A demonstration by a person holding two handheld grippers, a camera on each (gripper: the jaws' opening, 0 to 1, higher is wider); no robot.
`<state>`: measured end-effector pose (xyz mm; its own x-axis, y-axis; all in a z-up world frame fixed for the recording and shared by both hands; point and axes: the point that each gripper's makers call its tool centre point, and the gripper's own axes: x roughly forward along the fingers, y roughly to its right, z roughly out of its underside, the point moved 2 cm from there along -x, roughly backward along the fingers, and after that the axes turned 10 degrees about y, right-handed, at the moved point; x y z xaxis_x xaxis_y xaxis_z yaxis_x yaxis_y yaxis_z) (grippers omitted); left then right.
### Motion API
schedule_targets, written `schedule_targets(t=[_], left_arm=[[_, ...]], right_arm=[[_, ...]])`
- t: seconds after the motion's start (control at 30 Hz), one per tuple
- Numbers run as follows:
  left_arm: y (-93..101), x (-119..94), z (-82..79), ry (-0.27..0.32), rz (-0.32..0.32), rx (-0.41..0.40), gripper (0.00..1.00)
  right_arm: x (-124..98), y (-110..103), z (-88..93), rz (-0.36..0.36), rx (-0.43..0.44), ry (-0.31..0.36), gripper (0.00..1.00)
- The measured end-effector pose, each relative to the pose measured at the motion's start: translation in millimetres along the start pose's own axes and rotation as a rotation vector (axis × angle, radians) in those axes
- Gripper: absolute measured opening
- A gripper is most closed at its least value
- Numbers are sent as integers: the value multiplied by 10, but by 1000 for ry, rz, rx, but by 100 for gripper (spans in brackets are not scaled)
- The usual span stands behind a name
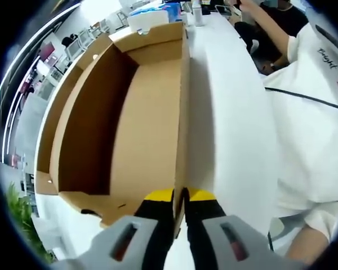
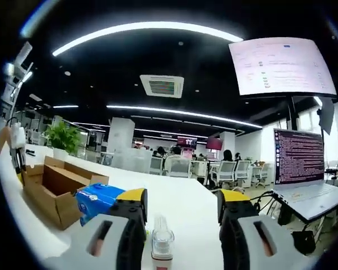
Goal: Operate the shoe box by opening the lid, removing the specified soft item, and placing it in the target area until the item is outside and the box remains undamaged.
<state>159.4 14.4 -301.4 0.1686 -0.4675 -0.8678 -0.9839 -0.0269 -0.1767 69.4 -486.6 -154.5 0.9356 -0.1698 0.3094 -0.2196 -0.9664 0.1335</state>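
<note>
Shoe box [image 1: 129, 112] open on white table [image 1: 225, 112], long axis running away from left gripper [image 1: 179, 198], clamped on its side wall; right gripper [image 2: 183, 205] apart, well off.

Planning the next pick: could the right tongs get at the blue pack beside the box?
Probably yes: the right tongs are open, and the blue pack lies uncovered on the white table, just beside them.

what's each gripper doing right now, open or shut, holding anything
Left gripper: shut on the cardboard box wall.
Right gripper: open, holding nothing.
</note>
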Motion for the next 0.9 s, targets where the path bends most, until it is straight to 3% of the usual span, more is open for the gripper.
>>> schedule_targets(t=[0.2,0.37,0.5,0.63,0.9], left_arm=[[3,6,2,-7,-1,-8,6],[8,-4,1,10,-1,-3,6],[11,4,0,2,2,-3,6],[9,5,4,-2,6,-1,5],[10,4,6,-5,7,-4,5]], right_arm=[[108,-96,-182,12,-25,20,40],[214,-278,-235,-70,149,55,51],[245,-282,-242,-67,124,51,50],[272,-377,-287,-102,106,40,41],[486,-710,-547,-206,62,80,40]])
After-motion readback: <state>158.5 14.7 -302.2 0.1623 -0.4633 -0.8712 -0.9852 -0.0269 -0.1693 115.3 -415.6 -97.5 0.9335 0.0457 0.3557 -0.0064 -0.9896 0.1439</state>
